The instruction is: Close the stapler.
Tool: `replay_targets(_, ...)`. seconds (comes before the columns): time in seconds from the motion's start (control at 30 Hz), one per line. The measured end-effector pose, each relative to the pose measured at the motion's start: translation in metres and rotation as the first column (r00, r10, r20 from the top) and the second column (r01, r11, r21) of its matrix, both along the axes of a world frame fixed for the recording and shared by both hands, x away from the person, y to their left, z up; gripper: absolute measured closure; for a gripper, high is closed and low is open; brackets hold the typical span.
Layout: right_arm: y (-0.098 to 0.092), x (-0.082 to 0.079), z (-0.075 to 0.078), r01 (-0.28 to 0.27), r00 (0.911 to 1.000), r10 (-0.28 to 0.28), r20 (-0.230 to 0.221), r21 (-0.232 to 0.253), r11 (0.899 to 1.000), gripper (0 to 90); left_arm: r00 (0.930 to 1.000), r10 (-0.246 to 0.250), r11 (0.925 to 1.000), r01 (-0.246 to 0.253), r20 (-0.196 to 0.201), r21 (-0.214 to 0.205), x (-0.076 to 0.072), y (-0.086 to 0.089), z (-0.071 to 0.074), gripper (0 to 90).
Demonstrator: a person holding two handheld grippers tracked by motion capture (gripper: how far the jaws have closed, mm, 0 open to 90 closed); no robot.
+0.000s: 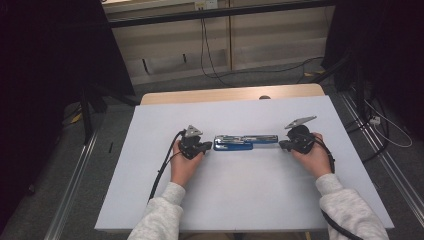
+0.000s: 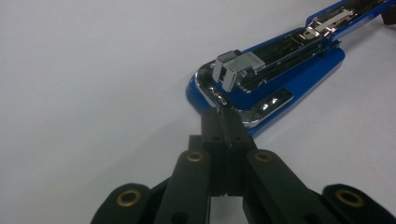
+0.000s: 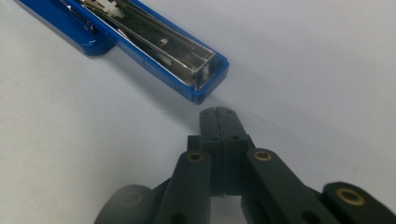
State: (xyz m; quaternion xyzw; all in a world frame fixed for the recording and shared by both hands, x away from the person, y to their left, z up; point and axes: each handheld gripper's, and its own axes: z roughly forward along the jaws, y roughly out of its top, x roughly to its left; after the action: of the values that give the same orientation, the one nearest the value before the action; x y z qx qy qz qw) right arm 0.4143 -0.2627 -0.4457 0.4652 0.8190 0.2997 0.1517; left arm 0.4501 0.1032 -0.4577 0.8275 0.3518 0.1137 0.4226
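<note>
Stapler (image 1: 245,141) (opened flat), closed hand-held grippers at both ends

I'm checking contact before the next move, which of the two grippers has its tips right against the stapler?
The left gripper: its shut tips meet the blue stapler's base edge. The right gripper, also shut, stops short of the far end, with bare table between.

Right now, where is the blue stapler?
In the high view the stapler lies opened out flat mid-table, between the left gripper and the right gripper.
</note>
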Motion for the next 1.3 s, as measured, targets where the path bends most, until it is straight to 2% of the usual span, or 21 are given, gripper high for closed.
replay_targets(0.07, 0.001, 0.0, -0.001, -0.001, 1.0, 0.001, -0.005, -0.003, 1.0, 90.0, 0.9999, -0.016, 0.9991, 0.016, -0.006, 0.039, 0.004, -0.003, -0.003, 90.0)
replay_targets(0.1, 0.001, 0.001, -0.002, -0.006, 1.0, 0.006, -0.001, -0.008, 1.0, 90.0, 0.9999, -0.006, 0.9998, 0.006, -0.015, 0.02, 0.004, -0.005, -0.005, 90.0)
replay_targets(0.17, 0.002, 0.002, -0.002, -0.008, 0.9999, 0.008, 0.007, -0.001, 1.0, 90.0, 0.9999, -0.014, 0.9985, 0.014, -0.003, 0.053, 0.006, -0.007, -0.005, 89.8)
replay_targets(0.3, 0.003, 0.003, -0.002, -0.013, 0.9998, 0.013, 0.013, 0.003, 1.0, 90.0, 0.9998, -0.013, 0.999, 0.013, -0.017, 0.043, 0.006, -0.006, -0.005, 90.0)
replay_targets(0.43, 0.007, 0.003, 0.001, -0.032, 0.9992, 0.032, 0.025, 0.004, 0.999, 90.0, 0.9999, -0.014, 0.9983, 0.014, -0.004, 0.056, 0.005, -0.007, -0.005, 90.0)
replay_targets(0.53, 0.01, 0.003, 0.007, -0.034, 0.9984, 0.033, 0.045, 0.015, 0.999, 89.2, 0.9999, -0.016, 0.9973, 0.015, 0.007, 0.072, 0.004, -0.008, -0.005, 90.0)
replay_targets(0.67, 0.015, 0.004, 0.013, -0.045, 0.9956, 0.041, 0.084, 0.045, 0.998, 89.2, 0.9999, -0.011, 0.9975, 0.01, 0.01, 0.069, 0.004, -0.008, -0.005, 90.0)
replay_targets(0.73, 0.018, 0.003, 0.016, -0.057, 0.9936, 0.051, 0.101, 0.057, 0.997, 86.8, 0.9998, -0.019, 0.9967, 0.019, 0.009, 0.079, 0.004, -0.008, -0.004, 90.0)
replay_targets(0.87, 0.025, 0.0, 0.018, -0.075, 0.9923, 0.068, 0.103, 0.061, 0.995, 76.7, 0.9998, -0.01, 0.9967, 0.009, 0.017, 0.08, 0.003, -0.008, -0.005, 89.1)
replay_targets(0.93, 0.025, -0.001, 0.017, -0.077, 0.9926, 0.068, 0.101, 0.088, 0.993, 66.7, 1.0, 0.0, 0.9978, 0.0, 0.009, 0.066, 0.004, -0.008, -0.005, 80.4)
replay_targets(1.0, 0.025, -0.003, 0.015, -0.079, 0.993, 0.069, 0.096, 0.108, 0.991, 58.1, 0.9995, 0.031, 0.9977, -0.031, 0.008, 0.06, 0.004, -0.005, -0.003, 66.5)
replay_targets(1.03, 0.024, -0.005, 0.014, -0.078, 0.9935, 0.067, 0.092, 0.113, 0.991, 54.8, 0.9986, 0.05, 0.9985, -0.05, -0.014, 0.023, 0.004, -0.004, -0.004, 57.9)
replay_targets(1.1, 0.023, -0.007, 0.013, -0.085, 0.9928, 0.073, 0.095, 0.133, 0.987, 47.4, 0.9974, 0.069, 0.9976, -0.069, -0.018, 0.004, 0.003, 0.001, -0.002, 48.8)
replay_targets(1.13, 0.022, -0.008, 0.013, -0.084, 0.9931, 0.071, 0.094, 0.136, 0.987, 44.5, 0.9976, 0.065, 0.9979, -0.065, -0.022, -0.005, 0.0, 0.003, 0.001, 41.1)
replay_targets(1.17, 0.019, -0.012, 0.012, -0.075, 0.9947, 0.062, 0.082, 0.171, 0.982, 38.6, 0.9986, 0.04, 0.9989, -0.041, -0.035, -0.025, -0.003, 0.007, 0.005, 31.9)
replay_targets(1.2, 0.018, -0.014, 0.013, -0.067, 0.9959, 0.054, 0.073, 0.186, 0.98, 35.9, 0.9983, 0.046, 0.9984, -0.047, -0.035, -0.033, -0.006, 0.008, 0.006, 28.4)
replay_targets(1.23, 0.016, -0.015, 0.013, -0.067, 0.9955, 0.053, 0.078, 0.194, 0.979, 33.3, 0.9979, 0.028, 0.9978, -0.031, -0.059, -0.058, -0.008, 0.013, 0.009, 24.9)
replay_targets(1.27, 0.016, -0.015, 0.013, -0.067, 0.9955, 0.053, 0.078, 0.194, 0.979, 33.3, 0.9979, 0.028, 0.9978, -0.031, -0.059, -0.058, -0.008, 0.013, 0.009, 23.1)
replay_targets(1.3, 0.015, -0.018, 0.014, -0.069, 0.9948, 0.053, 0.086, 0.196, 0.978, 31.2, 0.9975, 0.038, 0.996, -0.043, -0.06, -0.078, -0.01, 0.017, 0.011, 23.1)
